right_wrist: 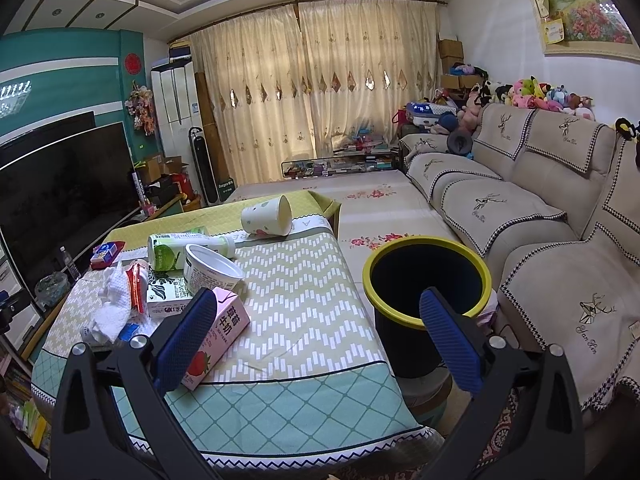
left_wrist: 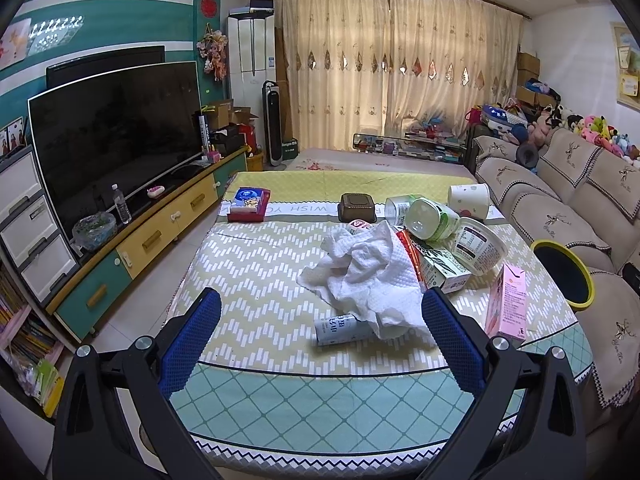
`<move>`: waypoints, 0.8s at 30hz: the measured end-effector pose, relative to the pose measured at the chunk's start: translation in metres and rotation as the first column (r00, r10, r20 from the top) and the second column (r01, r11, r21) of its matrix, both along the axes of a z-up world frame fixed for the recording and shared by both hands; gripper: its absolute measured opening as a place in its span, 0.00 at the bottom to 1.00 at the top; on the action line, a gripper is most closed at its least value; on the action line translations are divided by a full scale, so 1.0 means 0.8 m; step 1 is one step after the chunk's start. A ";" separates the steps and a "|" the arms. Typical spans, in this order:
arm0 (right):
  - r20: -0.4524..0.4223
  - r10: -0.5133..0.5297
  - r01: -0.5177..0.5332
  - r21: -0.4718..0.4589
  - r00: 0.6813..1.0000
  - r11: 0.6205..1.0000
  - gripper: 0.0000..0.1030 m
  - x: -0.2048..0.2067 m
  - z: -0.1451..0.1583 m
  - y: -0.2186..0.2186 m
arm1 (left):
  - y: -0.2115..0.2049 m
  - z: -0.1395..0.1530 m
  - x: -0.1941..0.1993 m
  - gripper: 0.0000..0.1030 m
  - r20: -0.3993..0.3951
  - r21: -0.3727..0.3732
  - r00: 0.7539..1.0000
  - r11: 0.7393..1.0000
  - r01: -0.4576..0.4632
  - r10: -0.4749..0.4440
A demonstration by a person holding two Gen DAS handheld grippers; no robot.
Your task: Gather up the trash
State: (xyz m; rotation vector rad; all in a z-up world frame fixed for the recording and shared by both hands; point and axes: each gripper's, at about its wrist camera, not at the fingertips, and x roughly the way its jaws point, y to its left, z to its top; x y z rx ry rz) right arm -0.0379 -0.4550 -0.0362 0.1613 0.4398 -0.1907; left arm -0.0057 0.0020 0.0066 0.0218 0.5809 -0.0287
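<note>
Well, trash pile: a crumpled white paper towel (left_wrist: 362, 276) lies in the middle of the tabletop (left_wrist: 260, 264), with a small white tube (left_wrist: 340, 330) poking out from under its near edge.
Behind the towel: a red wrapper (left_wrist: 412, 250), a green-and-white carton (left_wrist: 448, 270), a white tub (left_wrist: 478, 244) on its side and a green bottle (left_wrist: 432, 218) lying down, all bunched close together.
Pink milk carton (right_wrist: 218, 334): it lies flat near the tabletop's front edge, just behind the right gripper's left finger.
Paper cup (right_wrist: 267, 216): tipped over at the far end, well apart from the pile.
Bin (right_wrist: 426, 280): black with a yellow rim, on the floor just beside the tabletop, next to the sofa (right_wrist: 552, 216).
Left gripper (left_wrist: 320, 316): jaws wide open, holding nothing; the towel's near edge sits between them, maybe touching the right finger.
Right gripper (right_wrist: 316, 316): jaws wide open, holding nothing.
Farther back: a brown box (left_wrist: 357, 207) and a tissue pack (left_wrist: 250, 203).
</note>
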 end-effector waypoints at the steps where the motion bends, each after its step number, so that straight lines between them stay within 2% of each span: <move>1: -0.014 0.010 -0.010 0.004 1.000 1.000 0.94 0.005 0.002 0.001 | 0.000 0.000 0.000 0.96 0.000 0.000 1.000 1.000 0.000 0.000; 24: -0.025 0.008 -0.008 0.019 1.000 1.000 0.94 0.006 0.001 -0.001 | 0.001 -0.007 0.005 0.96 -0.013 -0.001 1.000 1.000 -0.002 0.002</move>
